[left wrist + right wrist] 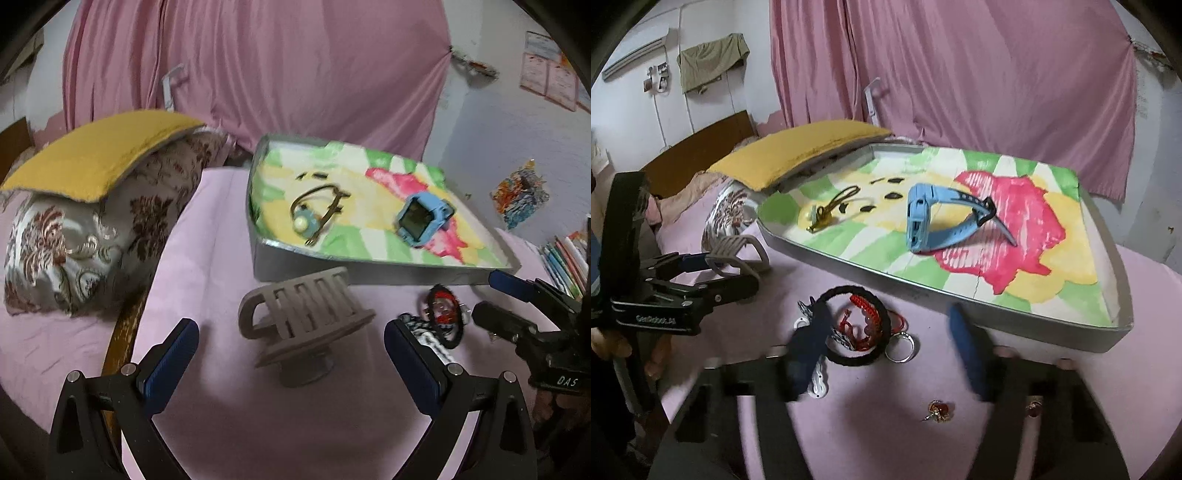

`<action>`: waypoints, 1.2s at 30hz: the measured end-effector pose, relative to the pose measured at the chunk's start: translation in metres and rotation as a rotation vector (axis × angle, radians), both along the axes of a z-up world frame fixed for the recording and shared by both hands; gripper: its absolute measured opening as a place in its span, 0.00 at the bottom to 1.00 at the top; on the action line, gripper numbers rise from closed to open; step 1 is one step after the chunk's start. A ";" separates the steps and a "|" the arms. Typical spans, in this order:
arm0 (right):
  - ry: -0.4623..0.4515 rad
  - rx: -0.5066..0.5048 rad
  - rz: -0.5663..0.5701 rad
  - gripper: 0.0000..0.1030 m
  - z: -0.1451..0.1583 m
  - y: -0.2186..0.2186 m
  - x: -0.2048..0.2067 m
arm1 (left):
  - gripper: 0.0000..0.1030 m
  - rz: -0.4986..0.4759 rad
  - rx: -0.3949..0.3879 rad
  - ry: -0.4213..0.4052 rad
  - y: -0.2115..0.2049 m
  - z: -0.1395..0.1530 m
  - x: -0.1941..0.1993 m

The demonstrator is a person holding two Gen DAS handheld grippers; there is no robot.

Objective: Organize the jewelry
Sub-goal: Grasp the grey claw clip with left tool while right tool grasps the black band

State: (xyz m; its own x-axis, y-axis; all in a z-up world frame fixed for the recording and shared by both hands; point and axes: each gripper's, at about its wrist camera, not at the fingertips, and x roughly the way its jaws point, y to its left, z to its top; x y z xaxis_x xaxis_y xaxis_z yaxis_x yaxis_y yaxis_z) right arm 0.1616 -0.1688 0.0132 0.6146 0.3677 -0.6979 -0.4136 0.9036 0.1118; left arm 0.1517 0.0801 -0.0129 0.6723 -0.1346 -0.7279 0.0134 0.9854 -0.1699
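A grey hair claw clip (303, 321) stands on the pink sheet between the fingers of my left gripper (290, 328), which is open and clear of it. In the right wrist view my right gripper (889, 308) hovers open over a black hair tie (857, 325), a red bracelet (862, 317) and a silver ring (901, 347). Its blurred left finger overlaps the tie's edge and its right finger stands apart. A grey tray (332, 273) with a painted lining holds a blue watch (923, 214) and a small gold watch (314, 218).
Two small red-and-gold earrings (938, 410) lie near the front, and a white piece (818, 384) lies under the right gripper's left finger. A floral pillow (74, 243) with a yellow cushion (96, 155) on top sits to the left. A pink curtain hangs behind the tray.
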 end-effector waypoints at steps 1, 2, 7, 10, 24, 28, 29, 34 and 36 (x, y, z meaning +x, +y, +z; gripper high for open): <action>0.010 0.002 0.004 0.43 -0.001 0.000 0.002 | 0.98 0.005 -0.004 0.017 0.001 -0.002 0.002; 0.020 0.002 0.007 0.39 -0.002 0.001 0.003 | 0.98 0.007 -0.014 0.030 0.002 -0.004 0.004; 0.044 -0.016 0.012 0.25 -0.006 0.001 0.006 | 0.98 0.014 -0.032 0.032 0.002 -0.003 0.007; 0.050 -0.027 0.014 0.18 -0.007 0.001 0.006 | 0.97 0.008 -0.056 0.023 0.002 -0.001 0.007; 0.065 -0.054 0.056 0.17 -0.009 0.014 0.013 | 0.74 0.002 -0.071 0.013 -0.002 -0.001 0.011; 0.072 -0.067 0.078 0.15 -0.011 0.020 0.013 | 0.70 0.001 -0.074 0.013 -0.002 -0.001 0.012; 0.079 -0.068 0.087 0.12 -0.011 0.022 0.014 | 0.67 0.000 -0.073 0.015 -0.002 -0.001 0.012; 0.088 -0.071 0.104 0.06 -0.013 0.024 0.015 | 0.65 -0.003 -0.078 0.018 -0.002 -0.001 0.013; 0.084 -0.069 0.106 0.05 -0.012 0.024 0.014 | 0.64 -0.003 -0.082 0.017 -0.002 -0.002 0.013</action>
